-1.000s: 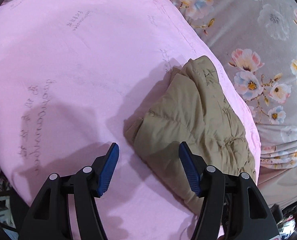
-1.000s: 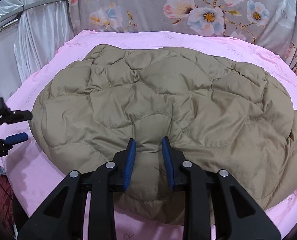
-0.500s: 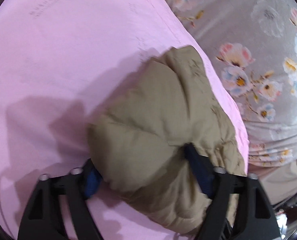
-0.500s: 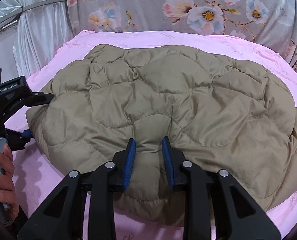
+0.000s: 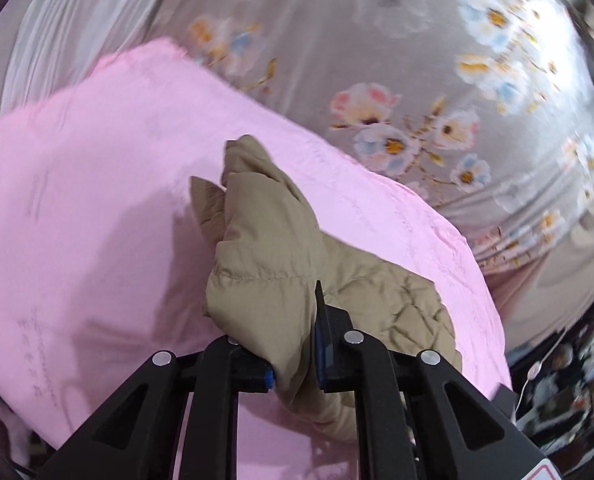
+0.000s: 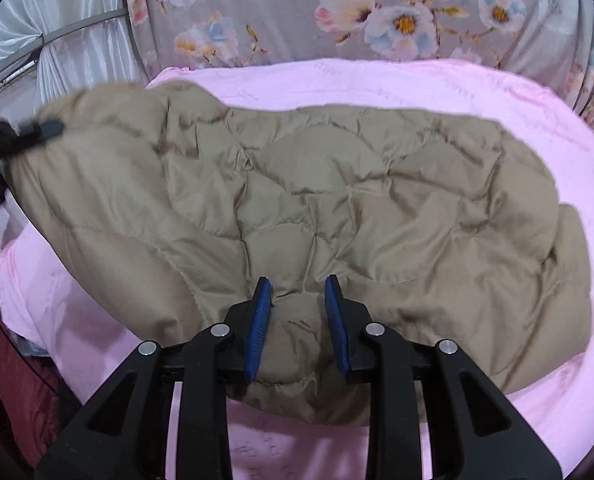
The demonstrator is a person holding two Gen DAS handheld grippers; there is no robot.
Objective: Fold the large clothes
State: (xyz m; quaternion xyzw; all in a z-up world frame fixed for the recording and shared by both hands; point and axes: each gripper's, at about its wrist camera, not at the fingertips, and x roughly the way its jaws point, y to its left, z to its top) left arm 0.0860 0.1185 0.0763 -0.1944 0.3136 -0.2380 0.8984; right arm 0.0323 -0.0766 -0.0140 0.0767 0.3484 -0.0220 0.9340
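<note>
Quilted jacket [image 6: 337, 208] on pink sheet [image 6: 537, 380]

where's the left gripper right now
The left gripper is clamped on the khaki quilted jacket's left end, lifting it off the pink sheet; it shows at the right wrist view's far left.

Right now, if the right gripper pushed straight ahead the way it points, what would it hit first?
The right gripper would meet the tan quilted jacket at once: its fingers already straddle the near hem. Beyond lies the pink sheet.

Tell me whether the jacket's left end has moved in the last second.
Yes. In the right wrist view the jacket end, clamped by the left hand-held gripper, has risen off the pink sheet toward the white curtain.
</note>
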